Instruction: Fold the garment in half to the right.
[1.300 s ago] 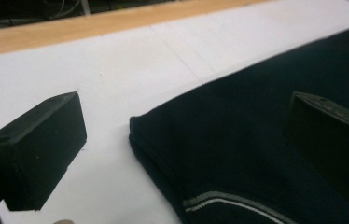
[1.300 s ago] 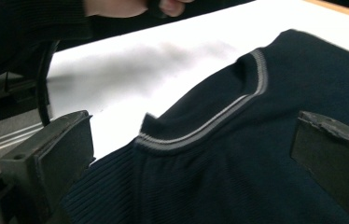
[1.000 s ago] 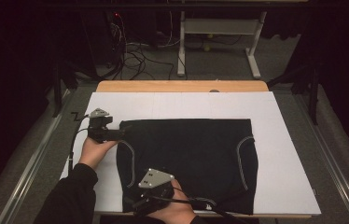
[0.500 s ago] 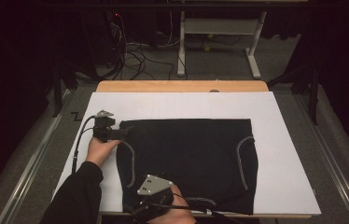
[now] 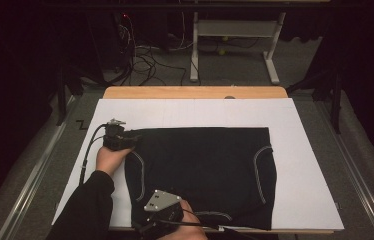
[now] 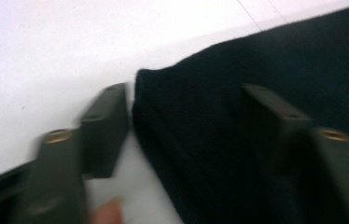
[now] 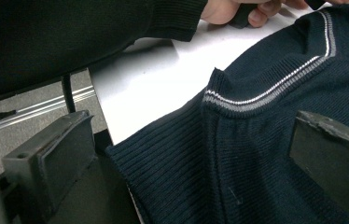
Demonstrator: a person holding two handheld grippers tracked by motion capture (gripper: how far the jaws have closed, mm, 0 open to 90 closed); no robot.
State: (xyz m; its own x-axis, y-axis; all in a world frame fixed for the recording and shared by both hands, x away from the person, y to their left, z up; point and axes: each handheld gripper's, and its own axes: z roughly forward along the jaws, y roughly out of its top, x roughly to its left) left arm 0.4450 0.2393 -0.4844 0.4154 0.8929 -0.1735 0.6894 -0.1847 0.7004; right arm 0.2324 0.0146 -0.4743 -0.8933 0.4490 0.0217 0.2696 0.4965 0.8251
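Note:
A dark navy knitted garment (image 5: 205, 165) with pale striped trim lies flat on the white table top (image 5: 305, 150). My left gripper (image 5: 134, 136) is at its far left corner. In the left gripper view its jaws (image 6: 186, 100) have just been closing and stand about half apart, with the garment's corner (image 6: 186, 140) between them; the left pad sits just off the fabric edge. My right gripper (image 5: 145, 200) is at the near left hem. In the right gripper view its jaws (image 7: 191, 126) are wide apart over the ribbed hem corner (image 7: 163, 172), one off the table edge.
The table's near edge (image 5: 255, 231) runs just under the hem. A wooden strip (image 5: 195, 92) borders the far side, with a metal frame (image 5: 235, 30) and cables on the floor beyond it. The person's dark sleeve (image 7: 70, 32) crosses the right gripper view.
The left hand has dropped a little and moved right onto the garment's far left corner. The right hand has barely shifted.

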